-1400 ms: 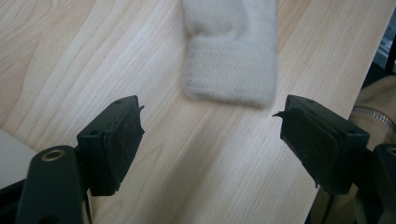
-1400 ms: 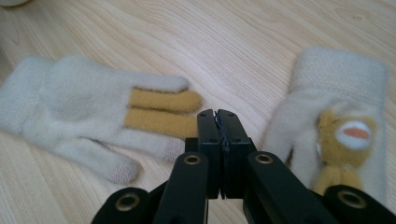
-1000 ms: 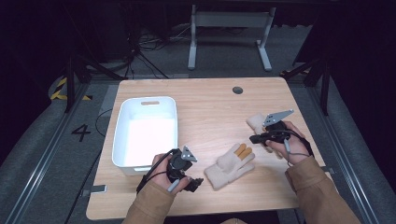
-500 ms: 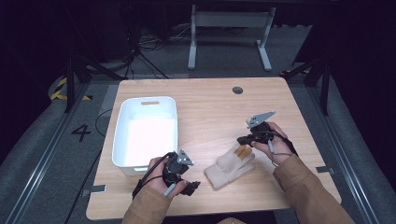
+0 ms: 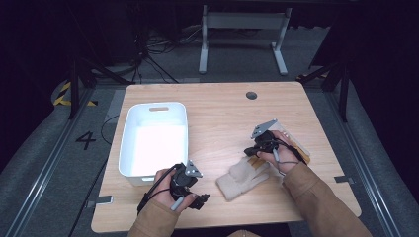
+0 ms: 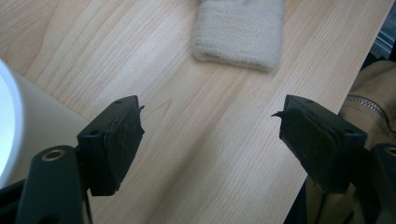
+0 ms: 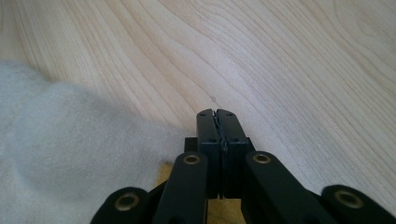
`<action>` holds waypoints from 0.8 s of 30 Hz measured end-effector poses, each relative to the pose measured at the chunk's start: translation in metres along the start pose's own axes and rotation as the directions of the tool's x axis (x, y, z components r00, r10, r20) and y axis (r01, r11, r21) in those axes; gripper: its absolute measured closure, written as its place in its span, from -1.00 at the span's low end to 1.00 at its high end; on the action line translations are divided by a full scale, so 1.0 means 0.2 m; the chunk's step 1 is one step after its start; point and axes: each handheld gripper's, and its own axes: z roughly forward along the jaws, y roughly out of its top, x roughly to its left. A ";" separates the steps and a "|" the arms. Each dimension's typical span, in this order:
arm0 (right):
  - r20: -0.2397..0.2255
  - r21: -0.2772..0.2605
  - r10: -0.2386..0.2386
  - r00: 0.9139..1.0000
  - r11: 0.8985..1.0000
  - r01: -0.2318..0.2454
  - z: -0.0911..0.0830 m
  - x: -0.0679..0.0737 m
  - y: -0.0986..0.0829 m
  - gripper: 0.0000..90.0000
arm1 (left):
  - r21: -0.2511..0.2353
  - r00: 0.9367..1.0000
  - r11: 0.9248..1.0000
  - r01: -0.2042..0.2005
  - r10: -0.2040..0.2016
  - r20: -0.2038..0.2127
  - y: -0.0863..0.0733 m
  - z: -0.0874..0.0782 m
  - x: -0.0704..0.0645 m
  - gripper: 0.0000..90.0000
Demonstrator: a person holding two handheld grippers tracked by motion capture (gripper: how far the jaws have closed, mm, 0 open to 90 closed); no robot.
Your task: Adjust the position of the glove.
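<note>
Starting at the left, the white bin (image 5: 154, 139) is seen unmoved on the bench (image 5: 217, 106). The left gripper (image 5: 195, 200), jaws spread wide and empty, has been drawn back slightly toward the near edge. Centre-right, the cream glove (image 5: 243, 177) lies flat, approx. where it was 1 s ago. The right gripper (image 5: 251, 150), jaws pressed together on nothing, has been brought in from the far right to the glove's fingertips; a pick-up is judged imminent, prob. for binning.
</note>
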 end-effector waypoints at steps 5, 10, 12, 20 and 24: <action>-0.001 0.017 0.001 1.000 1.000 -0.001 0.01 -0.01 -0.01 1.00 | -0.004 1.000 1.000 -0.001 0.001 -0.001 0.01 0.00 0.00 -0.53; -0.003 0.041 0.017 1.000 0.999 -0.017 0.00 -0.01 -0.04 1.00 | 0.004 1.000 1.000 -0.015 0.015 0.005 0.03 0.01 0.00 -0.54; -0.005 0.051 0.032 0.999 0.998 -0.032 -0.01 -0.01 -0.05 1.00 | 0.002 1.000 1.000 -0.016 0.016 0.008 0.03 0.02 -0.01 -0.54; 0.000 0.070 0.056 0.998 0.996 -0.055 -0.06 0.01 -0.10 1.00 | 0.003 0.999 0.999 -0.041 0.041 0.030 0.08 0.05 -0.02 -0.54; -0.006 0.081 0.072 0.997 0.994 -0.071 -0.09 0.02 -0.14 1.00 | -0.001 0.997 0.998 -0.058 0.058 0.053 0.11 0.06 -0.02 -0.56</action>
